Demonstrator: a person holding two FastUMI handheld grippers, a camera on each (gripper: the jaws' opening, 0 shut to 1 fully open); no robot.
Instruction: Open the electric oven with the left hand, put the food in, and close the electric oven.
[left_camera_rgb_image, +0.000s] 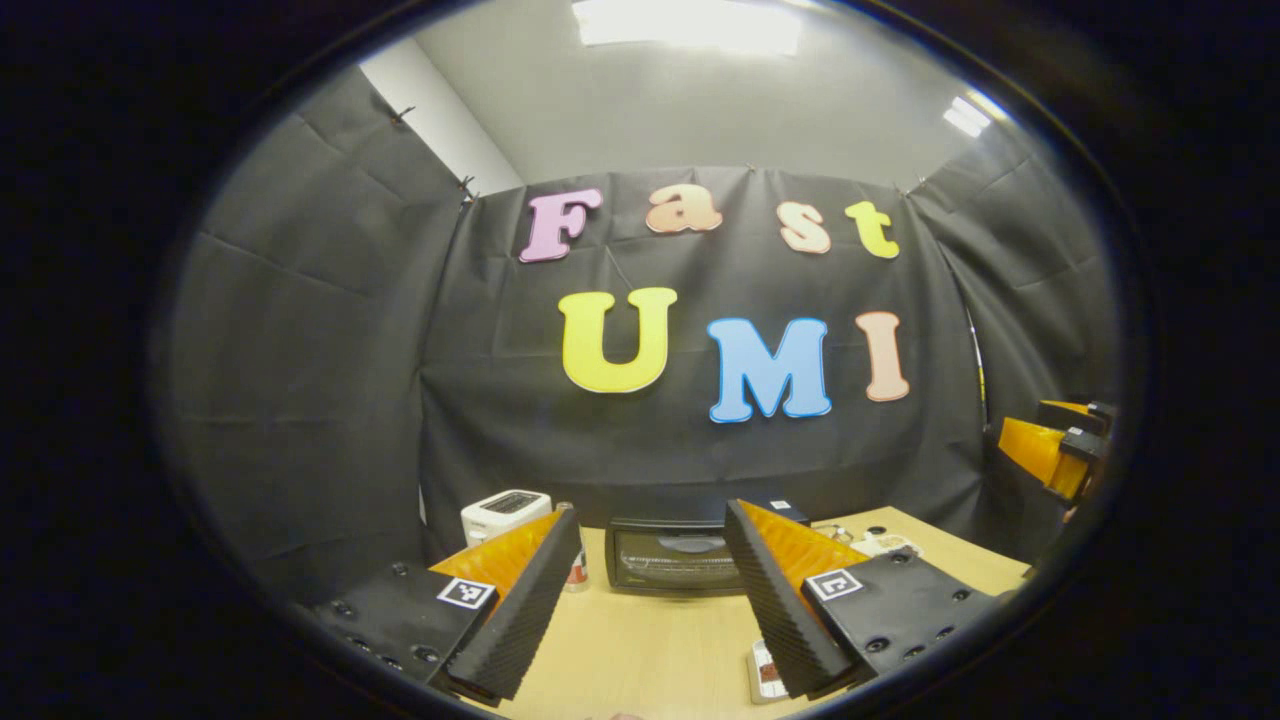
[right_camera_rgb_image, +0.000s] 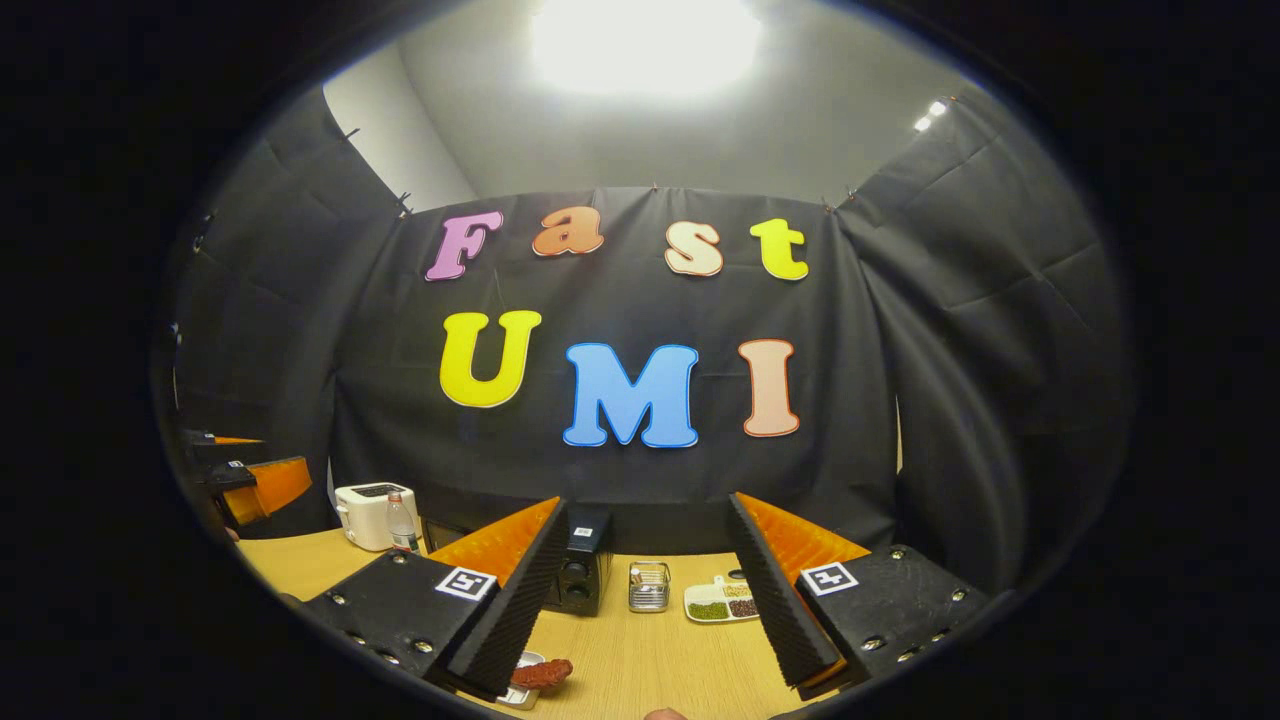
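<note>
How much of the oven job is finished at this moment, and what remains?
Nothing looks done yet. The black electric oven with a glass door stands closed on the light wooden table. The left hand-held gripper is open, facing the oven, apart from it. The right hand-held gripper is open and empty; the reddish-brown piece of food lies on the table. Opening, loading and closing remain.

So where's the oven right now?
In the left gripper view, the black electric oven sits shut at the wooden table's far edge, right of the white toaster.
</note>
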